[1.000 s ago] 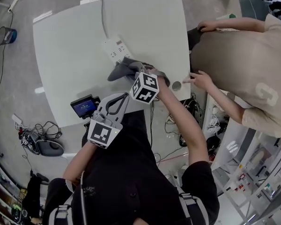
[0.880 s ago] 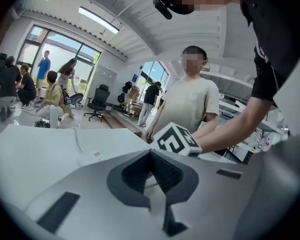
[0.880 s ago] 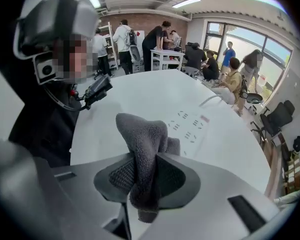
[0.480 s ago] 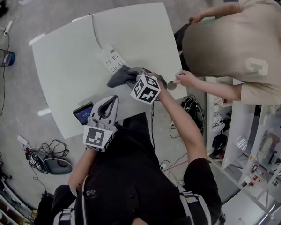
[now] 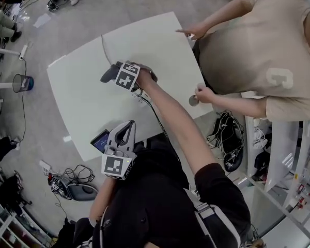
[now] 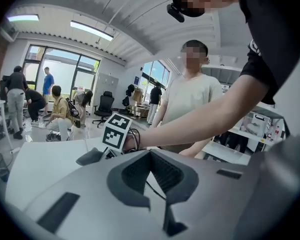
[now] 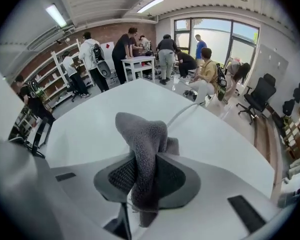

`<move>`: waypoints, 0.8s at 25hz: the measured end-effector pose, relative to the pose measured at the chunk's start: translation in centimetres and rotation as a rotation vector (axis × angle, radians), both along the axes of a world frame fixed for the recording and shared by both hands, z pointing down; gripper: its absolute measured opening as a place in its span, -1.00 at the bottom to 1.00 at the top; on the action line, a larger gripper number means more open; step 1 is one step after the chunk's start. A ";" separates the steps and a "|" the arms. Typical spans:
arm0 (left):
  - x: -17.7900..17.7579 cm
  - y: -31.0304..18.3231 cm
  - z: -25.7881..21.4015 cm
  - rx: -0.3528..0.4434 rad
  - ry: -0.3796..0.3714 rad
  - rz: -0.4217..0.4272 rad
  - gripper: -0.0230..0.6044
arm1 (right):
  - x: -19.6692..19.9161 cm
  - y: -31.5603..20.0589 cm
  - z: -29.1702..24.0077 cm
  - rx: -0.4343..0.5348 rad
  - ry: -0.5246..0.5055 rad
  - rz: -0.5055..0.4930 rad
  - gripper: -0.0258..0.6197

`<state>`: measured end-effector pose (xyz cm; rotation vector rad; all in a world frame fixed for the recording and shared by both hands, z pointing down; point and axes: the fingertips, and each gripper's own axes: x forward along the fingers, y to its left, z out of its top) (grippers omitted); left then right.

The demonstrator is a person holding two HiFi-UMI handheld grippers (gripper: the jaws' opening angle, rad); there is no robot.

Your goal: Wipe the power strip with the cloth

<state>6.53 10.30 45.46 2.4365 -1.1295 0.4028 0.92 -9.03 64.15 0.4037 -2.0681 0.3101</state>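
Right gripper (image 7: 149,169) clamped on the grey cloth (image 7: 142,134) — wad sticks up between the pads, down on the desk (image 5: 160,40) near its far edge, where the white cable (image 5: 104,48) ends. Power strip itself hidden. Left gripper (image 6: 151,156) pressed together, empty, at the near edge. Bystander's shirt (image 5: 248,45) — large letter, C or G.

Right of a white table (image 5: 82,105), a bystander in a beige shirt (image 5: 258,50), hands at its edge. At the near edge, a screen device (image 5: 99,141). Left, on the floor, a mesh bin (image 5: 21,82).
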 end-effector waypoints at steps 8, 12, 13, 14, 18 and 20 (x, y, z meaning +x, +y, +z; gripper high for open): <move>0.7 -1.1 0.1 0.035 -0.015 -0.037 -0.81 | 5.9 8.7 0.2 -0.049 0.001 -0.101 -0.57; 1.0 -1.3 -0.5 0.043 -0.019 -0.065 -0.81 | 8.8 13.8 -0.2 -0.019 0.012 -0.146 -0.57; 1.2 -1.3 -0.7 0.043 -0.016 -0.070 -0.81 | 9.4 14.9 -0.3 -0.009 0.023 -0.159 -0.57; 1.3 -1.2 -0.9 0.045 -0.015 -0.073 -0.81 | 9.8 15.8 -0.2 -0.004 0.036 -0.173 -0.57; 1.2 -1.1 -0.8 0.055 -0.013 -0.090 -0.81 | 10.2 17.5 0.5 -0.021 0.064 -0.207 -0.57; 1.1 -1.0 -0.8 0.059 -0.006 -0.095 -0.81 | 9.6 18.3 0.4 -0.061 0.039 -0.223 -0.57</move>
